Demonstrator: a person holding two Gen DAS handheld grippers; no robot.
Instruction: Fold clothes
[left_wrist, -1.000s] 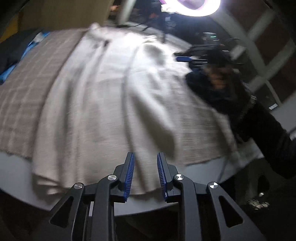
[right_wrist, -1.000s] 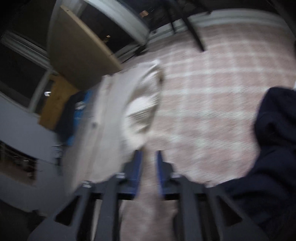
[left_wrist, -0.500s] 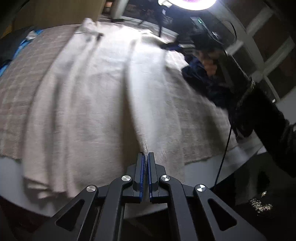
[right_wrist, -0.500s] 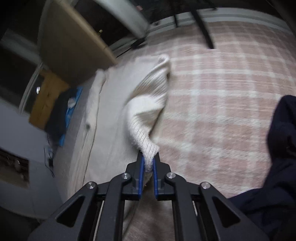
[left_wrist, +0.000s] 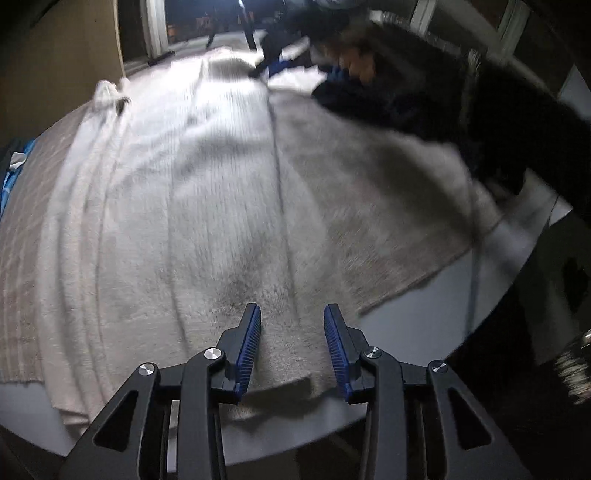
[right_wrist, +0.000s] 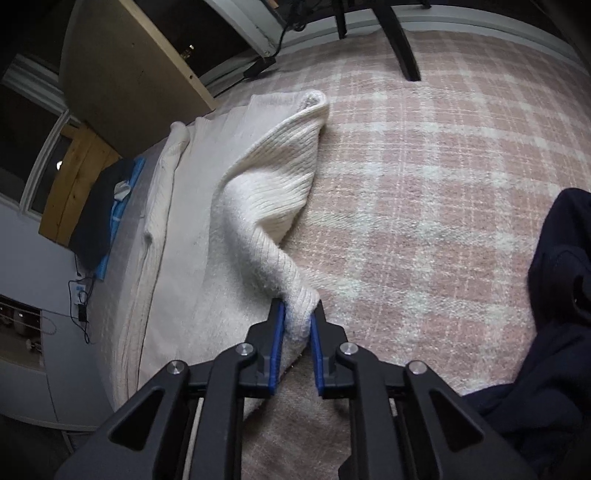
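While your right gripper (right_wrist: 297, 325) pinches the cream sweater's (left_wrist: 207, 206) raised edge above the checked blanket (right_wrist: 424, 192), draw it flat across; your left gripper (left_wrist: 291, 332) hangs agape over the sweater's near hem.

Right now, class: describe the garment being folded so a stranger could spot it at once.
Find the pink plaid blanket covering the table. On its left side lies a cream ribbed sweater, one edge pinched by the right hand-held gripper. The other clothes nearby are dark navy.
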